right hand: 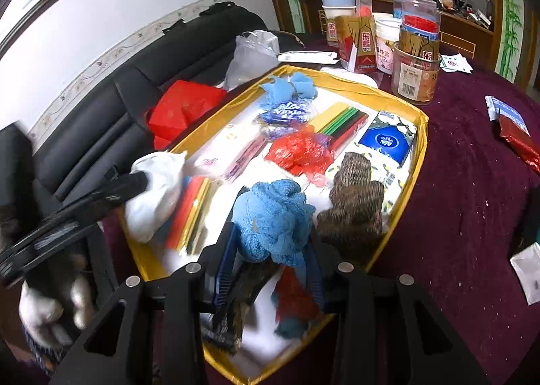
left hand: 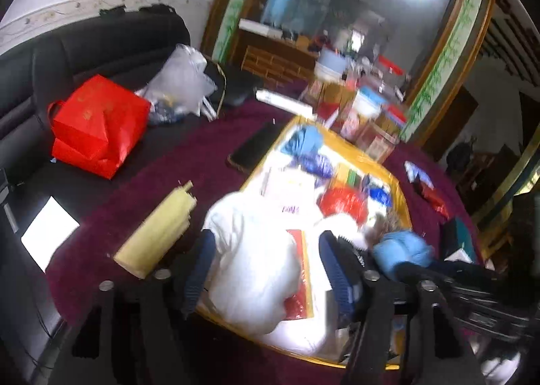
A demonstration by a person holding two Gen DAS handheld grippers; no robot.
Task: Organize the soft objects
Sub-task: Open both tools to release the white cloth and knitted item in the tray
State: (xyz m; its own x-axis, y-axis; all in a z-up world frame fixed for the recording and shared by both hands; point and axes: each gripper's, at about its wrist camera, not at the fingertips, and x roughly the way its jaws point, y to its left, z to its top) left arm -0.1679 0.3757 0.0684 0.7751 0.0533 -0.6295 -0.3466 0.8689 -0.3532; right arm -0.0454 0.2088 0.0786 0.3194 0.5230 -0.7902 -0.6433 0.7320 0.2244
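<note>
Clamping a blue towel point(right hand: 273, 219), the right hand-held gripper point(right hand: 270, 270) closes.

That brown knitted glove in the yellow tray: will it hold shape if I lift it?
Probably not: the brown knitted glove lies limp and slightly rumpled, so it should droop. Its ribbed knit looks grippy rather than slippery, and likely light.

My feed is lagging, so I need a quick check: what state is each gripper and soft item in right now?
left gripper: closed on the white cloth bundle, over the yellow tray
right gripper: closed on the blue fuzzy cloth, above the tray
brown knit glove: lying loose in the tray
red plastic bag: crumpled, in the tray
</note>
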